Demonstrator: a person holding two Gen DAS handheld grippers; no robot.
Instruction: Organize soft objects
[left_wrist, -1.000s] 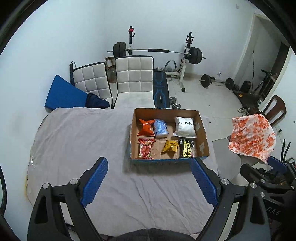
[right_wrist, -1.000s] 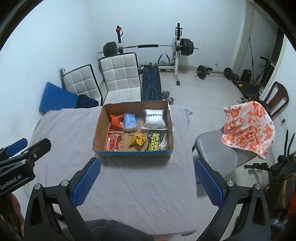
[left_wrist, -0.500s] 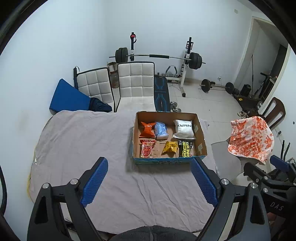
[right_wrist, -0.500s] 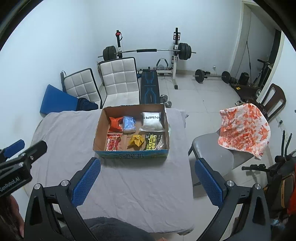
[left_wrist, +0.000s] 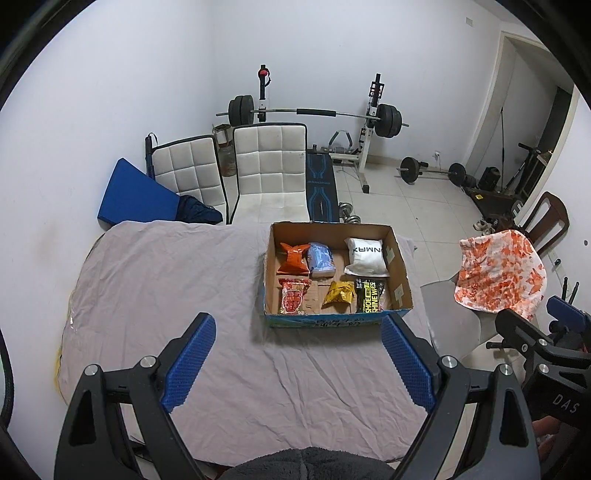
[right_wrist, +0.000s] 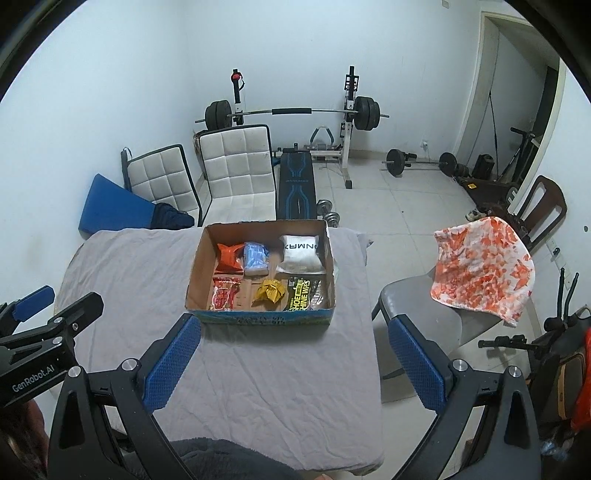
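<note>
A cardboard box (left_wrist: 400, 271) (right_wrist: 195, 280) stands on a table under a grey cloth (left_wrist: 166, 280) (right_wrist: 280, 373). In it lie an orange packet (left_wrist: 293, 256), a blue packet (left_wrist: 320, 258), a white pouch (left_wrist: 365, 256), a red packet (left_wrist: 293, 300), a yellow packet (left_wrist: 340, 293) and a black wipes pack (left_wrist: 370, 299). My left gripper (left_wrist: 297, 363) is open and empty, above the cloth in front of the box. My right gripper (right_wrist: 293, 365) is open and empty, also in front of the box.
A grey chair (right_wrist: 424, 314) with an orange-and-white cloth (right_wrist: 480, 273) stands right of the table. Two white padded chairs (left_wrist: 269, 173), a blue wedge cushion (left_wrist: 133, 195) and a barbell bench (left_wrist: 321, 184) stand behind it.
Both grippers have drawn back and up from the box, so it looks smaller and farther away. Both stay open and empty.
</note>
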